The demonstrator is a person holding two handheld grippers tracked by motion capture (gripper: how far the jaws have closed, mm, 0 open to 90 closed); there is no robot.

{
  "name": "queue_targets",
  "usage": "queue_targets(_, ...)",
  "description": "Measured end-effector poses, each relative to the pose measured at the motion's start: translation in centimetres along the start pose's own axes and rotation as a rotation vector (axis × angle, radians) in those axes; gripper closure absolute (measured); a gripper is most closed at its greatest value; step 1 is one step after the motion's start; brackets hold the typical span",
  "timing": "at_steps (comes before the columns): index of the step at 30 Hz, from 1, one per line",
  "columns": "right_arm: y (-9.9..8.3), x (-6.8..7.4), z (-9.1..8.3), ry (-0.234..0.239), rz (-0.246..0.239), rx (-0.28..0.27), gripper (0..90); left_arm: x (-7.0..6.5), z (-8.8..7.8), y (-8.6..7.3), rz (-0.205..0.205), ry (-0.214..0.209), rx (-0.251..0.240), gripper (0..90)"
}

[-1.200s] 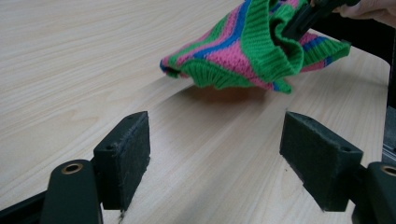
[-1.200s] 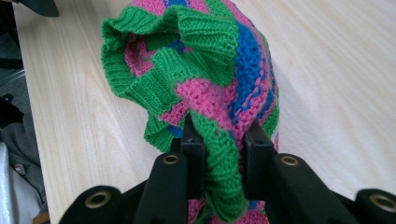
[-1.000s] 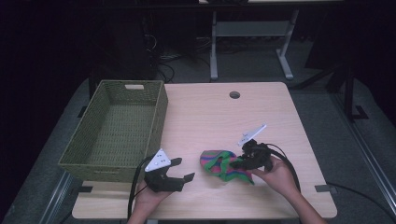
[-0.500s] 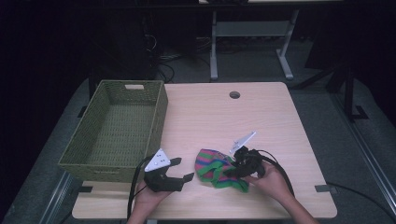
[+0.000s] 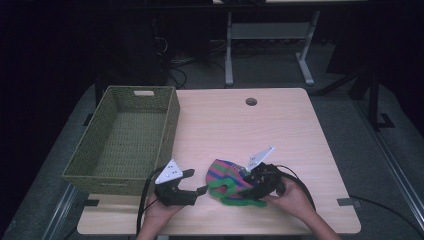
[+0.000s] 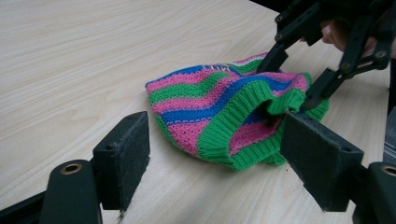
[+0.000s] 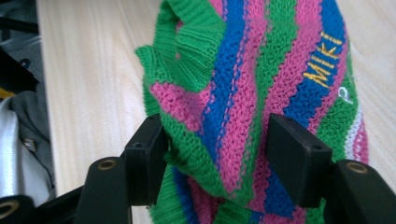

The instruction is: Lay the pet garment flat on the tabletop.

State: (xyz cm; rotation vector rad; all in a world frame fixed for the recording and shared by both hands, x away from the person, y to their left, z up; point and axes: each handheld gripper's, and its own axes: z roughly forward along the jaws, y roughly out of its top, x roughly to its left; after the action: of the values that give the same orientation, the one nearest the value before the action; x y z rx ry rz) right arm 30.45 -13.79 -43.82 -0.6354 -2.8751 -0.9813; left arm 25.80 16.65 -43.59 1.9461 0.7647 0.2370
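here, a ribbed striped knit hat (image 7: 252, 88) between the right gripper's (image 7: 215, 154) just-spreading jaws, left gripper (image 6: 215, 154) spread.

The knitted hat (image 5: 231, 182) is lying on the table (image 5: 280, 130) between the two grippers — just ahead of the left gripper (image 5: 196, 183) fingers, and partly between the right gripper (image 5: 248, 187) fingers, whose jaws have just been opening. The basket (image 5: 125, 142) is sitting behind the left fingers, well apart from the right ones — at the table's left edge.
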Motion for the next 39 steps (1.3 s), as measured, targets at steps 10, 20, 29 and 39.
queue_targets(10,0.5,1.5,-2.0,-0.010,-0.040,-0.054,38.2,-0.1,0.0,0.0,0.000,0.000,0.000,23.7)
queue_targets(20,1.6,3.1,-0.7,0.046,-0.158,-0.026,46.7,0.0,-0.1,0.0,0.000,0.002,-0.003,23.7)
queue_targets(29,1.8,2.9,0.9,0.023,-0.172,0.026,56.7,0.0,0.0,0.0,0.001,-0.004,-0.003,23.8)
queue_targets(39,1.3,2.8,2.7,0.037,-0.155,0.069,67.2,0.1,-0.1,0.0,-0.004,0.000,-0.006,23.8)
